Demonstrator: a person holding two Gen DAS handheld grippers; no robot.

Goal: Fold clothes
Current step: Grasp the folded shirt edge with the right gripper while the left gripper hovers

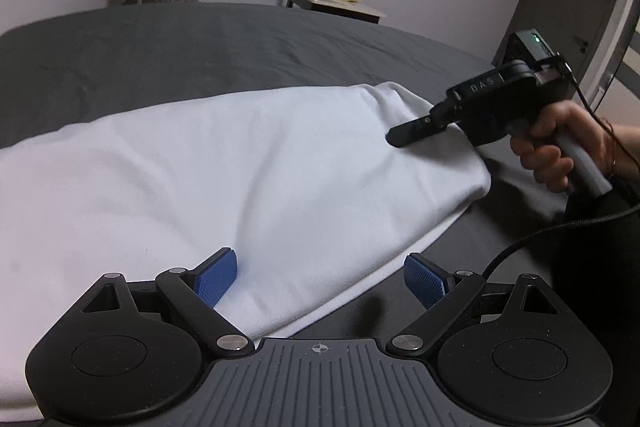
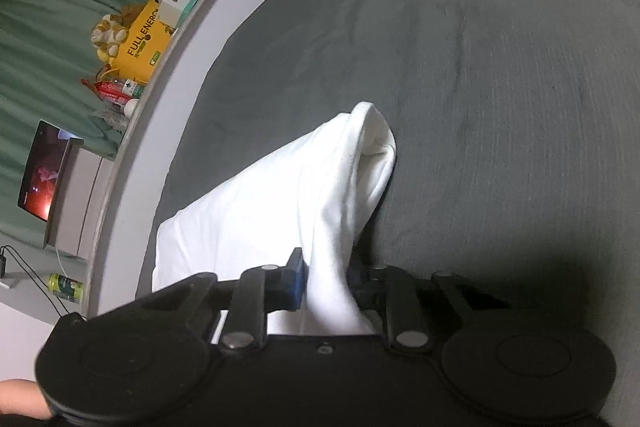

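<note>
Left wrist view: I see a bedroom, a dark grey bed (image 1: 200, 43) carrying the white garment (image 1: 240, 163), its long axis running left to right. My left gripper (image 1: 320, 283) gapes wide over its near edge; the right gripper (image 1: 404, 137) rests at the far right end.

Right wrist view: the right gripper (image 2: 328, 287) is clamped on a raised fold of garment (image 2: 280, 203), soft, smooth, already doubled.

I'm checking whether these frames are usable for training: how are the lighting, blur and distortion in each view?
Left wrist view: dim room, fisheye bends the bed edge, white cloth looks evenly lit and sharp, no glare. Right wrist view: tilted sideways, a heavy shadow covers the bed by the right hand-held gripper, whose body looks smeared; the cloth's pinched fold stays readable.
</note>
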